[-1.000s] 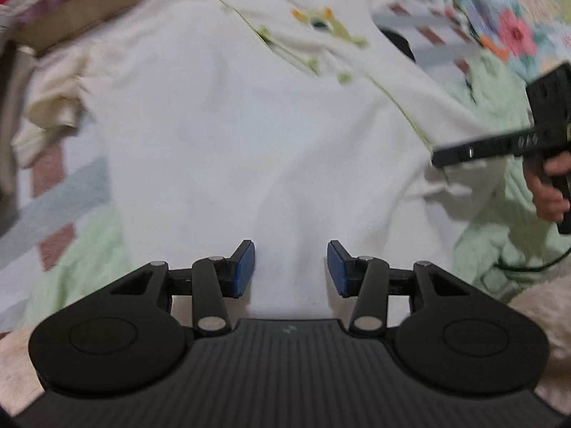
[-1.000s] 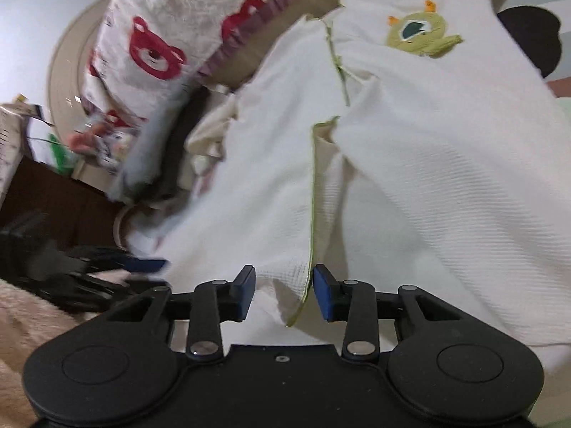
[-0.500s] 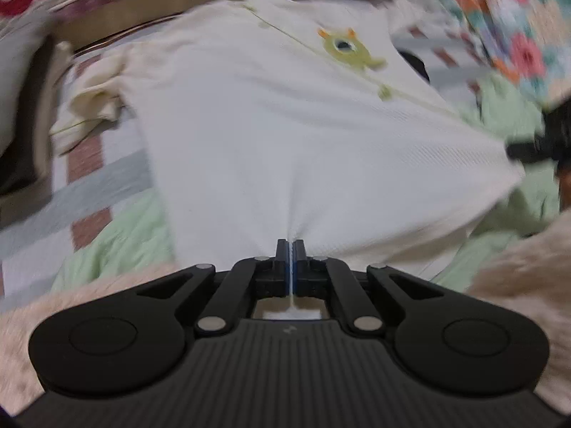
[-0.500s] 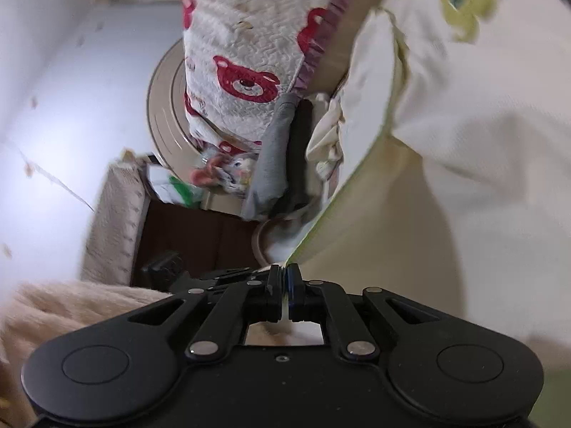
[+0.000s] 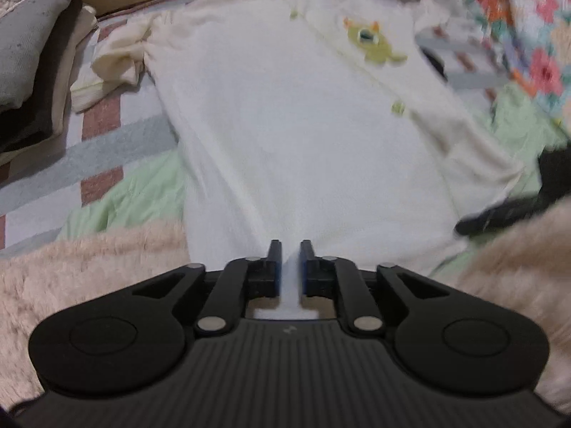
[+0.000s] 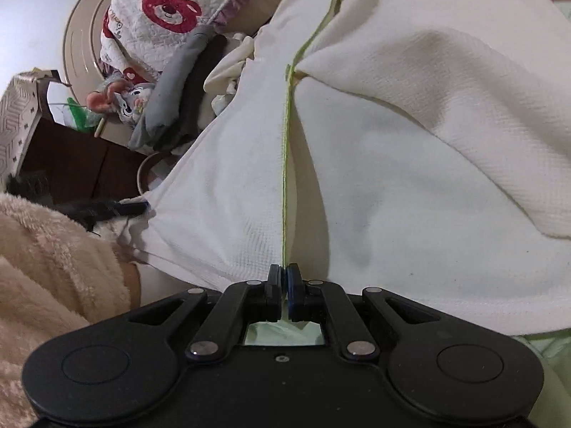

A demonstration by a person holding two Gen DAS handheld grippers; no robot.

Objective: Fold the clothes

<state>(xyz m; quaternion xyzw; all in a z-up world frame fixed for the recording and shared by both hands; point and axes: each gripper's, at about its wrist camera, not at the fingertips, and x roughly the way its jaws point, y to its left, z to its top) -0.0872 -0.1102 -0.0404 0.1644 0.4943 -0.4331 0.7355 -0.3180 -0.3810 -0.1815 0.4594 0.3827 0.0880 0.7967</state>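
Note:
A cream baby garment (image 5: pixel 303 125) with a green monster patch (image 5: pixel 371 44) lies spread on the bed. My left gripper (image 5: pixel 289 260) holds its near hem; the jaws are opening slightly, with a bunch of cloth still filling the gap between the pads. In the right wrist view the same garment (image 6: pixel 410 178) is lifted and draped. My right gripper (image 6: pixel 284 278) is shut on the hem at its green trim line (image 6: pixel 285 142). The left gripper (image 6: pixel 107 208) shows at the left, pinching the hem's other corner. The right gripper (image 5: pixel 499 214) is a dark blur at the edge of the left wrist view.
A stack of folded grey and dark clothes (image 5: pixel 32 53) sits at the left. A floral quilt (image 5: pixel 517 18) lies at the right and a bear-print quilt (image 6: pixel 167 7) at the head. Under the garment are a green blanket (image 5: pixel 135 196) and fluffy beige sleeves (image 5: pixel 89 267).
Both grippers went from open to closed on the garment's near hem. The hem has lifted off the bed, and the left jaws have parted a little since closing.

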